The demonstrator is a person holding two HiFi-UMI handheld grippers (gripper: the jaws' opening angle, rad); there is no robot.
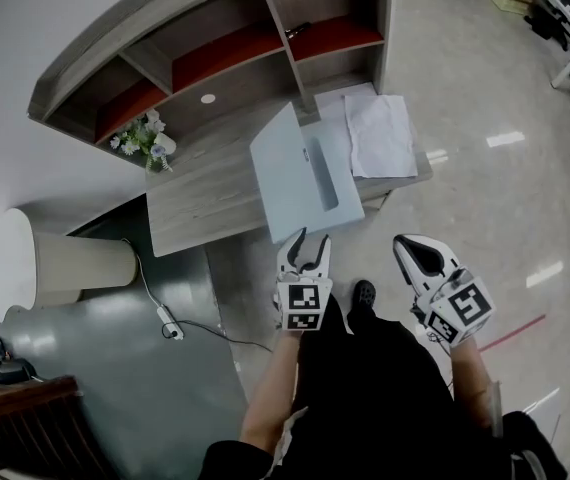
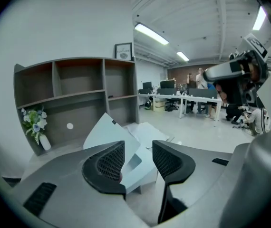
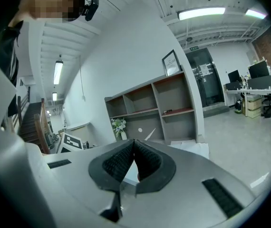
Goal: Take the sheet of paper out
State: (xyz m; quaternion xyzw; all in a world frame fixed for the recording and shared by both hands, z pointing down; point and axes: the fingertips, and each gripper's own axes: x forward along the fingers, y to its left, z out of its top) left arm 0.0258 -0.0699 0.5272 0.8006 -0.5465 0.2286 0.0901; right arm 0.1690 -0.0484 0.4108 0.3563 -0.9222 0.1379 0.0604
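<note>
Paper sheets, two, overlapped, flat at right end of desk, just beside one open folder. One vase at desk's left rear. Off desk's near edge, two grippers: left gripper spread, empty; right gripper clenched, empty.

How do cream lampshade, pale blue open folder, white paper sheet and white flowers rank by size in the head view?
1. Cream lampshade, perhaps enlarged by nearness
2. Pale blue open folder
3. White paper sheet
4. White flowers
</note>
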